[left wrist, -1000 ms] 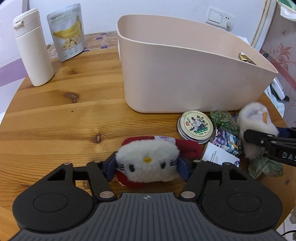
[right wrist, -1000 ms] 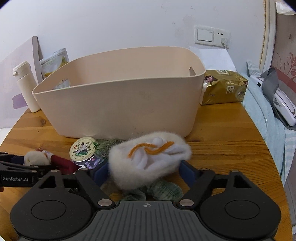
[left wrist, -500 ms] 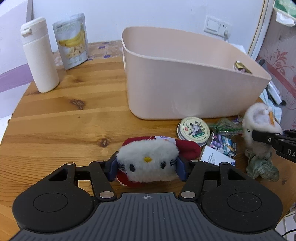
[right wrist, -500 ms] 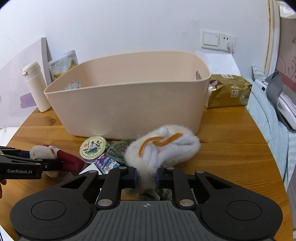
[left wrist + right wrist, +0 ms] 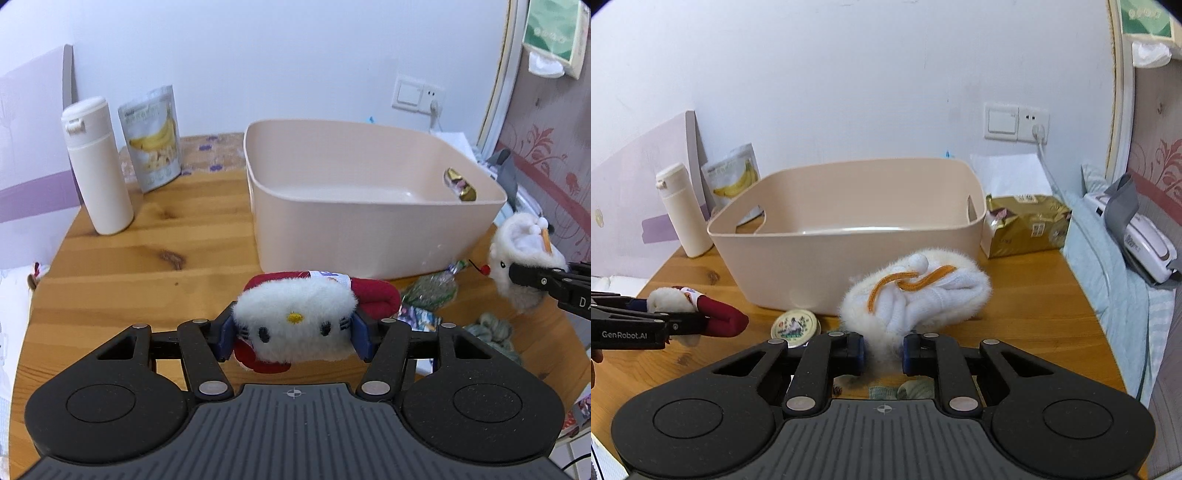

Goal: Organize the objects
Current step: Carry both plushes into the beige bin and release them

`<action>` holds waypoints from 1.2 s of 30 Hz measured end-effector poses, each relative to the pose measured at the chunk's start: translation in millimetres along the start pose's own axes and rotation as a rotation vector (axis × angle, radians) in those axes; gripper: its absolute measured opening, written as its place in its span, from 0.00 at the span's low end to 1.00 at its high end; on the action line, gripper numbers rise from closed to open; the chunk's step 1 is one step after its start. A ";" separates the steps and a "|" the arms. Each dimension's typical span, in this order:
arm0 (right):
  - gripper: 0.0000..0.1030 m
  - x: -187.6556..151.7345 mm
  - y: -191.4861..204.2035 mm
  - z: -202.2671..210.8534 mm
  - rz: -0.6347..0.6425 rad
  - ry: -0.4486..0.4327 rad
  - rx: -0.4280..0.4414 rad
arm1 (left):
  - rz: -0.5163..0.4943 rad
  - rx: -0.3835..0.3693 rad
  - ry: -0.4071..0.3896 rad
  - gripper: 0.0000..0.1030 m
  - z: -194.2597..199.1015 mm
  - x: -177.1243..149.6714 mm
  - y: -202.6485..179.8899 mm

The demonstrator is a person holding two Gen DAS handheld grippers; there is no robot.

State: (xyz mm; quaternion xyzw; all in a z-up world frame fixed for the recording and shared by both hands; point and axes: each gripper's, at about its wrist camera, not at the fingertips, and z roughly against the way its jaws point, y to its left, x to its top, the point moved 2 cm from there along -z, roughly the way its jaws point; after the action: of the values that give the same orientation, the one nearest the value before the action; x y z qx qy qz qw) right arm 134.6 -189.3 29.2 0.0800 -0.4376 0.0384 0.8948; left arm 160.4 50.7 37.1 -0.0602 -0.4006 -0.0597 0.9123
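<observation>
My left gripper [image 5: 293, 334] is shut on a white and red cat plush [image 5: 295, 325] and holds it above the wooden table [image 5: 147, 273], in front of the beige bin [image 5: 369, 232]. My right gripper [image 5: 882, 350] is shut on a fluffy white plush with orange cord [image 5: 916, 295], lifted in front of the bin [image 5: 849, 258]. In the right wrist view the cat plush [image 5: 701, 314] and the left gripper [image 5: 631, 325] show at the left. In the left wrist view the white plush [image 5: 524, 258] shows at the right. The bin looks empty inside.
On the table below lie a round tin [image 5: 795, 326], a green packet [image 5: 432, 293], small cards [image 5: 419, 317] and a green cloth [image 5: 491, 332]. A white bottle [image 5: 98, 166] and banana chips bag [image 5: 151, 140] stand at the back left. A gold pack [image 5: 1027, 225] sits right of the bin.
Both grippers have risen from the table with their plush toys. The right gripper closed on the white plush a second ago and now holds it by its lower end.
</observation>
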 end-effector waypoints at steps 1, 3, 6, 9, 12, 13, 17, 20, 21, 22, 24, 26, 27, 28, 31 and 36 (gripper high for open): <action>0.16 1.0 -0.6 1.7 0.000 -0.006 0.000 | -0.001 -0.001 -0.009 0.59 2.6 2.3 -0.3; 0.16 4.1 -1.9 7.0 0.000 -0.021 -0.002 | -0.002 -0.004 -0.027 0.59 7.6 7.2 -1.0; 0.16 8.2 -3.0 12.4 0.001 -0.040 -0.005 | -0.005 -0.009 -0.058 0.59 15.8 15.4 -1.5; 0.16 13.7 -4.1 16.2 0.002 -0.060 -0.010 | -0.019 -0.008 -0.090 0.59 22.2 25.2 -4.4; 0.16 20.1 -3.3 17.9 0.009 -0.080 -0.014 | -0.025 -0.005 -0.114 0.59 24.3 35.4 -6.9; 0.16 22.3 -3.0 18.0 0.011 -0.085 -0.014 | -0.026 -0.008 -0.123 0.59 24.7 39.6 -7.8; 0.16 33.8 -1.1 18.2 0.017 -0.106 -0.016 | -0.027 -0.016 -0.158 0.59 24.8 55.7 -9.9; 0.17 43.5 -0.3 17.2 0.020 -0.123 -0.019 | -0.027 -0.021 -0.179 0.59 22.5 68.5 -12.4; 0.17 46.4 -0.3 16.8 0.021 -0.128 -0.020 | -0.030 -0.021 -0.184 0.59 20.6 72.9 -13.3; 0.17 48.9 -0.6 15.9 0.020 -0.131 -0.021 | -0.031 -0.021 -0.187 0.59 18.6 76.8 -14.1; 0.17 55.7 -2.0 13.9 0.018 -0.143 -0.022 | -0.036 -0.022 -0.189 0.59 13.1 84.7 -16.9; 0.17 61.4 -3.2 12.4 0.018 -0.154 -0.023 | -0.038 -0.026 -0.189 0.59 6.7 92.4 -20.3; 0.17 64.9 -3.9 11.0 0.018 -0.161 -0.024 | -0.036 -0.029 -0.190 0.59 3.3 96.1 -21.9; 0.17 67.7 -4.8 9.4 0.018 -0.165 -0.024 | -0.035 -0.031 -0.190 0.59 -0.7 99.4 -23.8; 0.17 75.7 -8.0 3.7 0.016 -0.171 -0.028 | -0.034 -0.035 -0.185 0.59 -14.3 107.2 -29.5; 0.17 83.5 -14.5 -10.5 0.015 -0.164 -0.033 | -0.033 -0.047 -0.145 0.59 -42.6 114.3 -38.9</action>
State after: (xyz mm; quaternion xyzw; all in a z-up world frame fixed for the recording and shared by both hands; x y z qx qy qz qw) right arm 196.1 -201.8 87.2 0.0649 -0.5104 0.0312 0.8569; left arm 261.8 -1.3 95.3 -0.0791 -0.4652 -0.0794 0.8781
